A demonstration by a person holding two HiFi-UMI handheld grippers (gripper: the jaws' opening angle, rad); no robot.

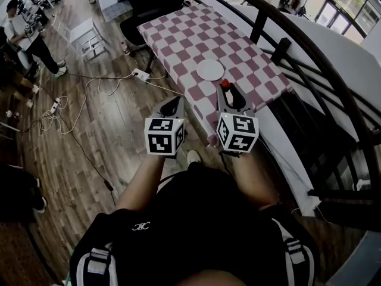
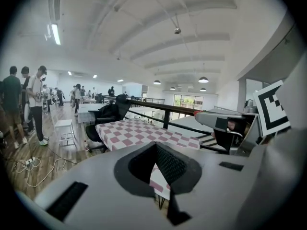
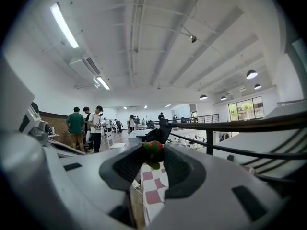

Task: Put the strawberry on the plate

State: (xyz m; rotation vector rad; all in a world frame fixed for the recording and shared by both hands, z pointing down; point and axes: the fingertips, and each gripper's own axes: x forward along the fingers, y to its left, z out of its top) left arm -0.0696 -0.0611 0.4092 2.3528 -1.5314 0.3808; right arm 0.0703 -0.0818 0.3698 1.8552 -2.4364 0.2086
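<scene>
Nearest to me, on the left, my left gripper [image 1: 172, 102] hangs off the table's near edge, over the wooden floor. Its jaws are brought together at the tips with nothing between them, so it has no part in this step.

Just beyond it, on the right, my right gripper [image 1: 226, 89] is clamped on the strawberry [image 3: 152, 151]. The pads press its two sides right out at the tips. The red body sits between them, with green leaf showing at the top and bottom. The fruit is up in the air over the near part of the checkered table [image 1: 178, 40], not resting on anything.

I judge it very light, so weight won't trouble the hold. It looks small, rounded and probably soft, so a harder squeeze could bruise it or pop it out along the taper. The best hold is across its broad middle, which is roughly where the pads sit now. Because the grip is so close to the fingertips, I would carry it level and without jerks.

Farther on, slightly to the left, the white plate [image 1: 210, 71] lies flat and bare on the cloth, just beyond the fruit. I expect a short forward reach and a low, gentle release, since a round berry may roll.
</scene>
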